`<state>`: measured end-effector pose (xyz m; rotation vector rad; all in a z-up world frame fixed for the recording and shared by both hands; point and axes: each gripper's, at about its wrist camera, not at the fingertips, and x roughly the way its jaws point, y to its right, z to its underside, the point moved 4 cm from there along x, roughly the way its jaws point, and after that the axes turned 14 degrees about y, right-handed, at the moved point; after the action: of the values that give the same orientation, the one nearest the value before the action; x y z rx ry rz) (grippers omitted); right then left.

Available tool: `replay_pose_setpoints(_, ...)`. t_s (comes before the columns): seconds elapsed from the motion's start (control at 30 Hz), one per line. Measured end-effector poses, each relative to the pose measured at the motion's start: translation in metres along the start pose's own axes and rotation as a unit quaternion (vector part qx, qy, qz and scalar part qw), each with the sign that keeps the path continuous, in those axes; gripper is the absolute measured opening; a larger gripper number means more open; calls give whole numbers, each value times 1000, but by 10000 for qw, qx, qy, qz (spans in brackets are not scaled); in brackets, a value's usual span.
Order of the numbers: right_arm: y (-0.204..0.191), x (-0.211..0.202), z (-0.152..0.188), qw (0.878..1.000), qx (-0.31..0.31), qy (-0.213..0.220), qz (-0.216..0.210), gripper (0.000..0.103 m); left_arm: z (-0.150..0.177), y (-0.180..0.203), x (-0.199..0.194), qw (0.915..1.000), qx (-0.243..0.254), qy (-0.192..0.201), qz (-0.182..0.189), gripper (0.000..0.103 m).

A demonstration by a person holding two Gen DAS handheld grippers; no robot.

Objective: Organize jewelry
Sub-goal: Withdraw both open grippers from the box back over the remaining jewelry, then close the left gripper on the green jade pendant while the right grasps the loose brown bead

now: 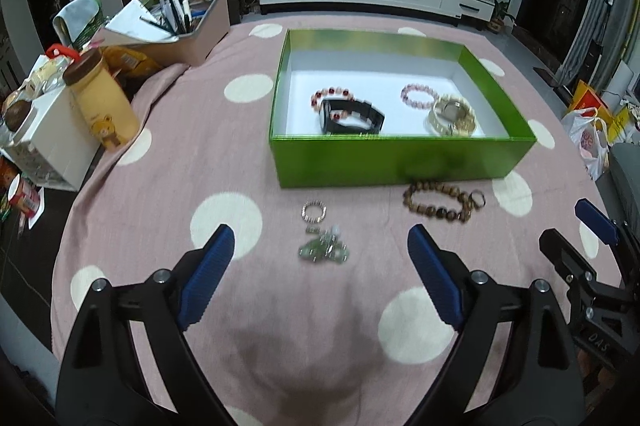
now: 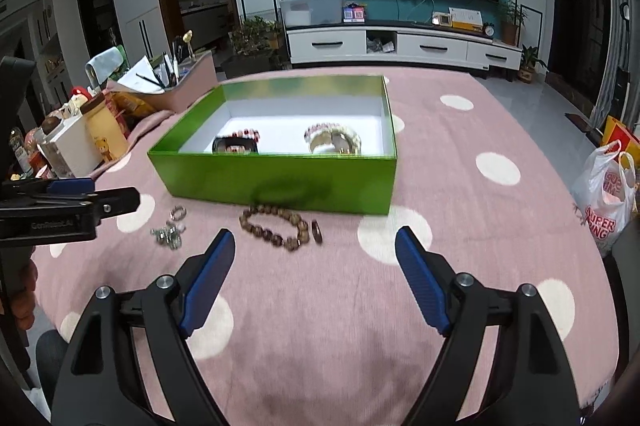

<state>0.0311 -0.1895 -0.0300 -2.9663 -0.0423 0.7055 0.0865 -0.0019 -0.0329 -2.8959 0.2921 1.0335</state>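
1. The left gripper (image 1: 320, 246) hangs over the pink cloth with white dots (image 1: 180, 146), its blue-padded jaws spread wide and nothing between them.
2. Just beyond its fingertips lies a small pale-green and silver jewelry cluster (image 1: 324, 249), with a little silver beaded ring (image 1: 314, 212) beside it on the far side.
3. The right gripper (image 2: 316, 250) also stands spread apart and empty above the cloth.
4. Ahead of it lies a brown wooden bead bracelet (image 2: 276, 228) with a small dark ring (image 2: 317, 231) at its right end, close to the front wall of the open green cardboard box (image 1: 400, 162).
5. Inside the box lie a red-and-pink bead bracelet (image 1: 332, 96), a black watch (image 1: 352, 116), a pink bead bracelet (image 1: 418, 96) and a gold watch (image 1: 452, 116).
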Motion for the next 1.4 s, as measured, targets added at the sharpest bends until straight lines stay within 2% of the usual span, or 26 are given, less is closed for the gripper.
replay_pose_setpoints(0.53, 14, 1, 45, 9981, 224, -570, -46, 82, 47, -12, -1, 9994, -128, -322, 9, 89)
replay_pose_setpoints(0.8, 18, 9, 51, 9962, 474, -664, -293, 82, 53, -18, 10, 9990, -255, -359, 52, 89)
replay_pose_setpoints(1.03, 20, 20, 51, 9948, 624, -696, -415, 82, 48, -9, 29, 9992, -184, -308, 154, 77)
replay_pose_setpoints(1.27, 25, 31, 44, 9937, 759, -673, -477, 76, 42, -2, 53, 9994, -141, -300, 134, 71)
replay_pose_setpoints(1.37, 25, 39, 38, 9943, 699, -652, -476, 71, 43, 0, 61, 9994, -112, -313, 127, 61)
replay_pose_setpoints(1.4, 25, 41, 36, 9944, 673, -646, -489, 68, 44, 0, 64, 9993, -113, -337, 122, 54)
